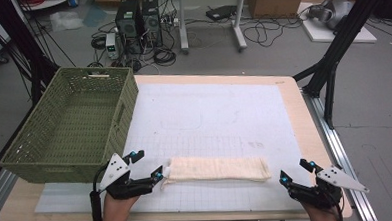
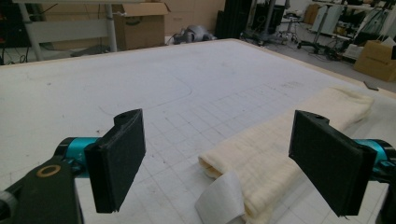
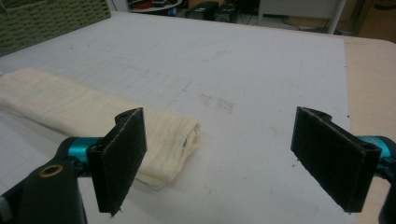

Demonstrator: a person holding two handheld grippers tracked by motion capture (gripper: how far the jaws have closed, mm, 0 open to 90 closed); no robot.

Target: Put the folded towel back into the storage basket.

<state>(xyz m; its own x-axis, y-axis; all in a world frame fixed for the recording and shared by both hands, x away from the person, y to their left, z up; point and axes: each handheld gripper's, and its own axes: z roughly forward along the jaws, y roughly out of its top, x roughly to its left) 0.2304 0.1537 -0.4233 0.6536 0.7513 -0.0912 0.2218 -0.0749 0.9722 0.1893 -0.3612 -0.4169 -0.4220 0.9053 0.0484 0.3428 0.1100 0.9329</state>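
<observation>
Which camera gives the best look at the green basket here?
The high view: the whole green wicker basket shows there, open and empty, at the table's left edge beside the left gripper. The right gripper view catches just a corner of its woven wall at top left. The left gripper view looks toward the folded cloth instead.

The folded cloth (image 2: 285, 140) runs out of the left gripper view at its near edge. The person's forearms are cut off at the high view's bottom edge. Faint markings (image 1: 255, 144) on the bench mat (image 1: 214, 114) are too small to read.
</observation>
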